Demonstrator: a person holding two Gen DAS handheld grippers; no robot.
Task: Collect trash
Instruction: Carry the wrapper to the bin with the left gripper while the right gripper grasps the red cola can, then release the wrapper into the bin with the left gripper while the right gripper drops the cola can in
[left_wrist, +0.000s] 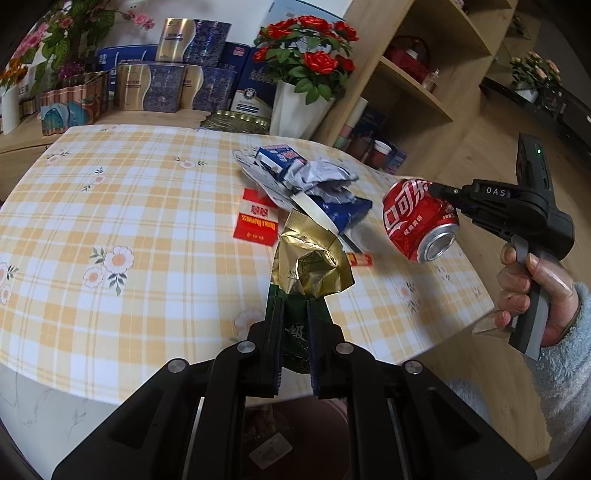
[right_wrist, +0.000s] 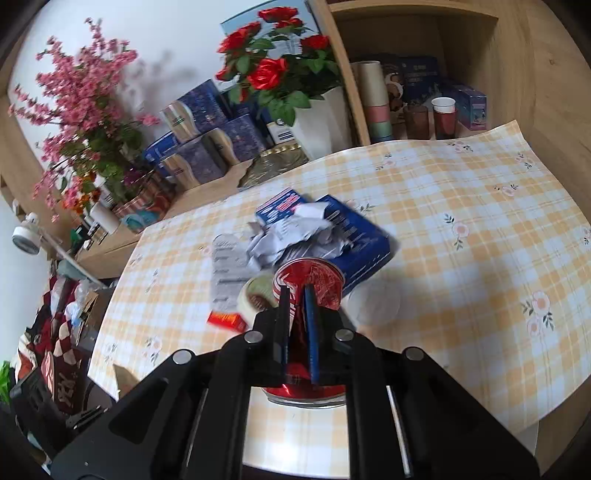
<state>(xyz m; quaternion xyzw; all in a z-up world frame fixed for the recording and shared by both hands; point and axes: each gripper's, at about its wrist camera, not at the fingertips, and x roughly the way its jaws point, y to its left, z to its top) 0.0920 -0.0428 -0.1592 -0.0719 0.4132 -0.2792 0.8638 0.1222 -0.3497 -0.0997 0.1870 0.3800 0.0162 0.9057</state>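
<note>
Fingers (left_wrist: 277, 325) of the left gripper (left_wrist: 294, 306) pinch a crumpled gold-and-green foil wrapper (left_wrist: 312, 264), held up above the near edge of the counter (left_wrist: 122, 206); a Chinese character shows on its green part between them. Only the left wrist view shows the right gripper (left_wrist: 448, 201) from outside, gripped by a hand (left_wrist: 532, 291) in a fluffy pale sleeve, its body marked "DAS". Its fingers are closed on a dented red Coca-Cola can (left_wrist: 419, 221) with white Chinese lettering, held in the air off the counter's right edge with the open top tilted downward.

From the right wrist view the can (right_wrist: 308, 284) is seen end-on, clamped between the two fingers (right_wrist: 312, 325). The same view shows a roll of tape (right_wrist: 255, 293) and a small red box (right_wrist: 227, 319) lying beside each other.

On the yellow checked cloth lies a heap of trash: a blue carton (left_wrist: 280, 157), crumpled grey paper (left_wrist: 321, 179), and a flat red packet (left_wrist: 256, 225) with gold print too small to read. Red roses in a white pot (left_wrist: 301, 107) stand behind, beside blue gift boxes (left_wrist: 177, 88).
</note>
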